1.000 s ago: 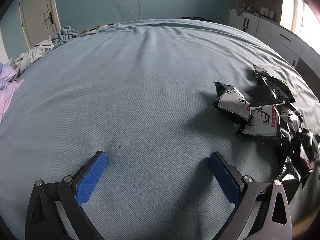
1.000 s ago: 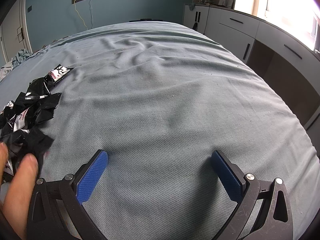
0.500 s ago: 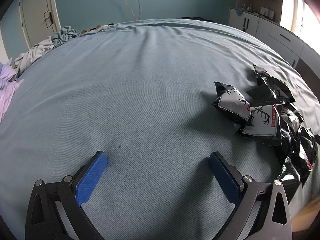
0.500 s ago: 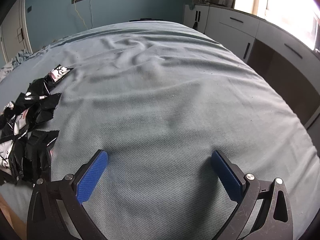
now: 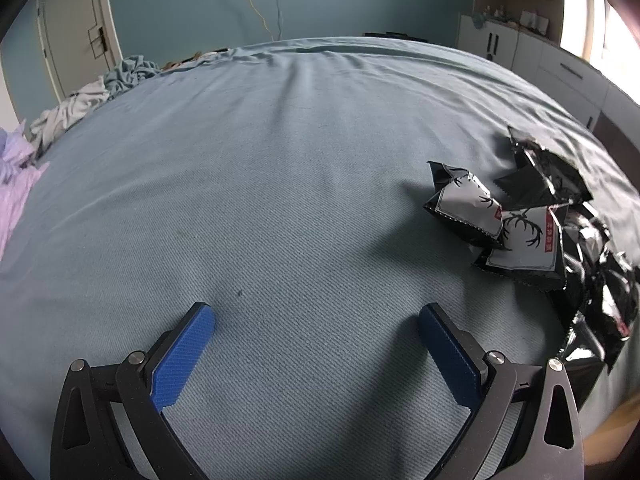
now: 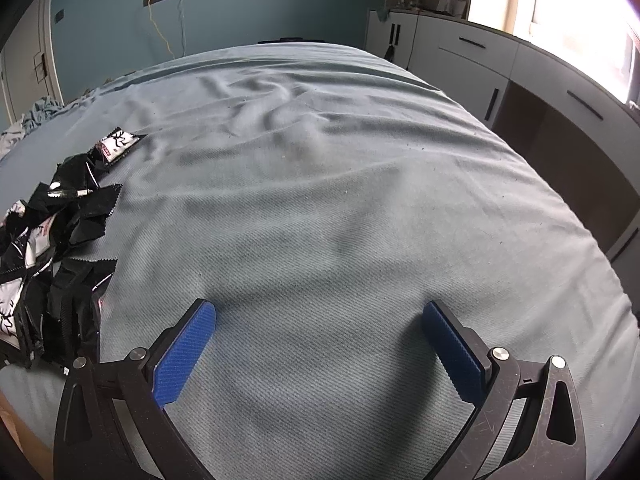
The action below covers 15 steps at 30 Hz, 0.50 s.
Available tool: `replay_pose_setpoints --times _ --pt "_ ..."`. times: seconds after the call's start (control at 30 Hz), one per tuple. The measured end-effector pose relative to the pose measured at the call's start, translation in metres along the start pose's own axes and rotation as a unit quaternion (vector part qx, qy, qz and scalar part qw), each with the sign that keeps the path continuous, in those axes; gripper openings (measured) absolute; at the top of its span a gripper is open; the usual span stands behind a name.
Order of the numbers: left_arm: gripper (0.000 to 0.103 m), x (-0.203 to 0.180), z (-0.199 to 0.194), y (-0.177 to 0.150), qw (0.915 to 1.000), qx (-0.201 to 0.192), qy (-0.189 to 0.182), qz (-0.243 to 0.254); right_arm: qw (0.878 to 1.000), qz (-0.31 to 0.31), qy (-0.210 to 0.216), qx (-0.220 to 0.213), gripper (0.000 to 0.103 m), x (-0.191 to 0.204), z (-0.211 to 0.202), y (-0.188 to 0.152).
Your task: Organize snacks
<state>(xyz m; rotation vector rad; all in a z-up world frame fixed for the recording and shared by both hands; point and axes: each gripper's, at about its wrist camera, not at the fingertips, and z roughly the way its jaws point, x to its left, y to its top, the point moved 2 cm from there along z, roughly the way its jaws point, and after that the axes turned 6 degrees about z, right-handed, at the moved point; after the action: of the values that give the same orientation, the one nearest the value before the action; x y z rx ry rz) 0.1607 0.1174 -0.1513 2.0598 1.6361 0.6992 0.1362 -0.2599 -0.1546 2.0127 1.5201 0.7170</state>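
Snack packets (image 5: pixel 520 236), cabinets (image 6: pixel 500 64) right-view only

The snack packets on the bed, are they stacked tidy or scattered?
Scattered: the snack packets lie in a loose, overlapping heap on the bed.

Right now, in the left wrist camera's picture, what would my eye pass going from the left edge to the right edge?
Lilac cloth → crumpled pale clothes → bare blue-grey bedspread → heap of black-and-white snack packets with an antler print → white cabinets under the bright window. The left hand-held gripper hangs open over the bare bedspread, empty.
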Motion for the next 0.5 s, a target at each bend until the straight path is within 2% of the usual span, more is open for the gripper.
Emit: replay_pose_setpoints --times 0.17,0.27,0.37,0.4,0.43,0.47,0.5 --pt "0.103 0.001 0.006 0.008 0.9999 0.009 -0.008 -0.003 1.000 0.006 -0.012 0.013 0.103 0.006 0.006 0.008" --pt "0.103 -0.003 0.010 0.018 0.9991 0.035 -0.011 0.023 0.999 0.012 0.013 0.035 0.103 0.008 0.010 0.018" --pt "0.103 0.002 0.011 0.022 0.9967 0.074 -0.033 0.000 0.995 0.022 0.029 0.095 0.103 0.010 0.011 0.025" --pt "0.103 0.002 0.010 0.024 0.9955 0.089 -0.033 0.000 0.991 0.007 0.024 0.133 0.103 0.014 0.012 0.028" --pt "0.103 0.001 0.009 0.026 0.9940 0.106 -0.022 0.011 0.987 -0.005 0.024 0.157 0.103 0.016 0.013 0.030" --pt "0.103 -0.001 0.005 0.028 0.9930 0.115 0.008 0.027 0.984 -0.009 0.029 0.174 0.103 0.019 0.009 0.033" --pt "0.103 -0.001 -0.005 0.031 0.9928 0.102 0.046 0.042 0.985 -0.002 0.035 0.169 0.103 0.018 0.001 0.036"
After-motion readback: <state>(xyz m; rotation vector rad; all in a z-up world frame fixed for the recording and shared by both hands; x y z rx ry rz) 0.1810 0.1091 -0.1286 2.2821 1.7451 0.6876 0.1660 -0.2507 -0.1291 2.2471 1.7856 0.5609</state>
